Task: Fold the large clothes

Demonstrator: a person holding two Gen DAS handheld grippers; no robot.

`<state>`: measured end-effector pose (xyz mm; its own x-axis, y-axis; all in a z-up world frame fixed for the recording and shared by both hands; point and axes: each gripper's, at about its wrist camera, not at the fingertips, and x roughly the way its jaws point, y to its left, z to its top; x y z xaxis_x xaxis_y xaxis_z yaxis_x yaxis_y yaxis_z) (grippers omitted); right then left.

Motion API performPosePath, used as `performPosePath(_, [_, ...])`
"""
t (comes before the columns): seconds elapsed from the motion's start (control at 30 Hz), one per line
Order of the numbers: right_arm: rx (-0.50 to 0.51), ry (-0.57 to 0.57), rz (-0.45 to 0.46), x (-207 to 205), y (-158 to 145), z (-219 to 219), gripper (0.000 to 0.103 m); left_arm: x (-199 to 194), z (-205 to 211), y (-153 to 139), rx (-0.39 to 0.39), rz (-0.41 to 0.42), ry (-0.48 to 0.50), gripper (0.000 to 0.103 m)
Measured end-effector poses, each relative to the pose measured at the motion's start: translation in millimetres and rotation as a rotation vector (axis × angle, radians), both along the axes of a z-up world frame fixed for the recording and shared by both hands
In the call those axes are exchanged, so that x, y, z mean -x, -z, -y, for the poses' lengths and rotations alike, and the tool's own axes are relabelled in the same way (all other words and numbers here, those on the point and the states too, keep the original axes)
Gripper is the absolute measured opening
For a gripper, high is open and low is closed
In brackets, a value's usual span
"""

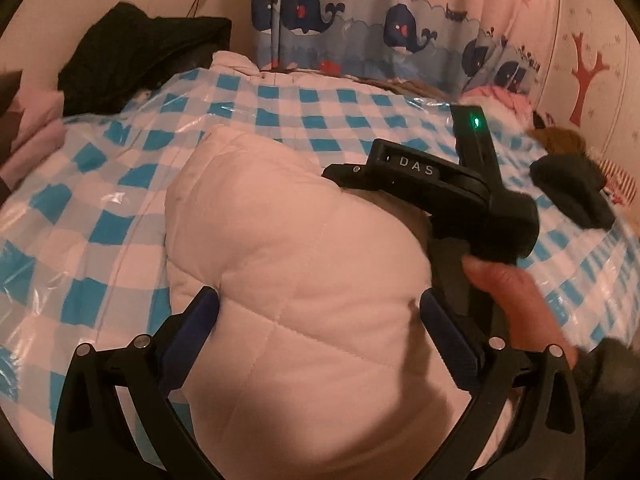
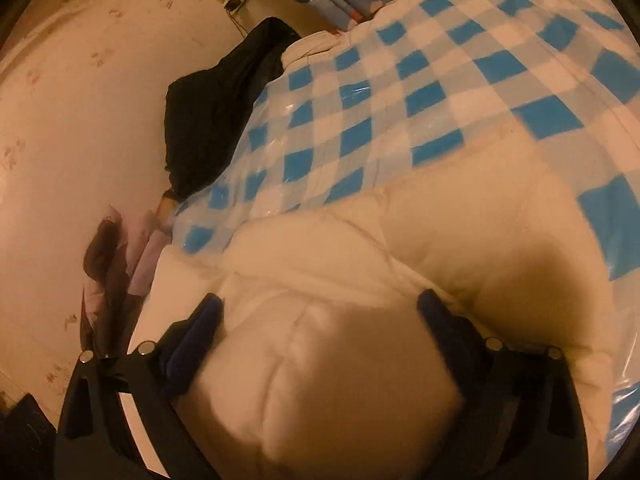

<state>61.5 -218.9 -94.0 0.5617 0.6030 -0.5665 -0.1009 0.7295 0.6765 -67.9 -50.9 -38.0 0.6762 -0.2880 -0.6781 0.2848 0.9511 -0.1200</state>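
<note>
A puffy white quilted jacket [image 1: 300, 280] lies bunched on a bed under a blue-and-white checked plastic sheet [image 1: 100, 200]. My left gripper [image 1: 320, 308] stands wide open over the jacket's near bulk, which fills the gap and touches the blue pads [image 1: 200, 320]. In the left wrist view the right gripper's black body [image 1: 440, 184] hovers at the jacket's far right edge, held by a hand [image 1: 516, 300]. In the right wrist view my right gripper [image 2: 320, 304] is also spread wide, with the jacket [image 2: 340, 380] bulging between its fingers. I cannot tell whether either gripper squeezes the fabric.
A black garment [image 1: 140, 52] is heaped at the bed's far left corner, shown too in the right wrist view [image 2: 216, 112]. Pink clothes [image 1: 32, 120] lie at the left edge. A dark item [image 1: 572, 188] sits at the right. A whale-print curtain [image 1: 360, 20] hangs behind.
</note>
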Motion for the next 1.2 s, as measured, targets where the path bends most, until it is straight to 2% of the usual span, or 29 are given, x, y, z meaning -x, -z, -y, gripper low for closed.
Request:
performPosePath(0.07, [0.024,0.002,-0.004,6,-11,5,0.093,0,-2,-1,0.004,-0.003,-0.005,0.096])
performPosePath(0.13, [0.036,0.063,0.081,27,-33,19,0.094,1,-8,-2,0.022,-0.007,-0.016,0.096])
performPosePath(0.2, [0.054,0.148,0.154,54,-36,35,0.096,1,-10,-2,0.031,-0.009,-0.022,0.096])
performPosePath(0.27, [0.065,0.197,0.118,64,-13,43,0.096,1,-8,-3,0.026,-0.006,-0.017,0.096])
performPosePath(0.3, [0.014,0.199,0.064,60,12,47,0.096,3,-6,-3,0.021,-0.002,-0.004,0.096])
performPosePath(0.33, [-0.023,0.208,0.058,60,22,53,0.096,6,-2,-4,0.003,0.013,0.013,0.096])
performPosePath(0.43, [-0.002,0.204,0.059,61,16,53,0.096,11,5,-3,-0.054,0.032,0.003,0.096])
performPosePath(0.5, [-0.019,0.191,0.029,59,9,57,0.096,10,-1,-4,-0.030,0.025,-0.004,0.096])
performPosePath(0.6, [0.038,0.288,0.185,93,-31,74,0.096,9,-7,-5,-0.006,0.014,-0.026,0.096])
performPosePath(0.67, [0.084,0.330,0.202,107,-29,75,0.096,9,-9,-5,0.002,0.008,-0.027,0.096])
performPosePath(0.7, [0.114,0.330,0.164,106,-16,71,0.096,9,-8,-5,0.000,0.007,-0.023,0.096])
performPosePath(0.73, [0.141,0.302,0.091,99,11,63,0.096,10,-6,-6,-0.002,0.008,-0.013,0.096])
performPosePath(0.8, [0.102,0.309,0.078,97,28,69,0.096,15,4,-6,-0.041,0.034,0.006,0.096])
performPosePath(0.87, [0.126,0.297,0.068,94,25,66,0.096,15,9,-3,-0.085,0.043,-0.005,0.096])
performPosePath(0.93, [0.143,0.284,0.051,94,15,70,0.096,13,5,-3,-0.059,0.031,-0.012,0.096])
performPosePath(0.97, [0.176,0.311,0.087,101,1,73,0.096,13,3,-3,-0.049,0.028,-0.017,0.096])
performPosePath(1.03, [0.221,0.353,0.224,128,-33,72,0.096,12,-3,-3,-0.033,0.021,-0.036,0.096])
performPosePath(1.1, [0.211,0.357,0.296,147,-46,68,0.096,11,-6,-3,-0.018,0.014,-0.042,0.096])
performPosePath(1.13, [0.215,0.338,0.292,149,-42,62,0.096,11,-6,-3,-0.016,0.013,-0.043,0.096])
performPosePath(1.2, [0.299,0.246,0.190,130,-1,37,0.096,11,-6,-3,-0.018,0.015,-0.038,0.096])
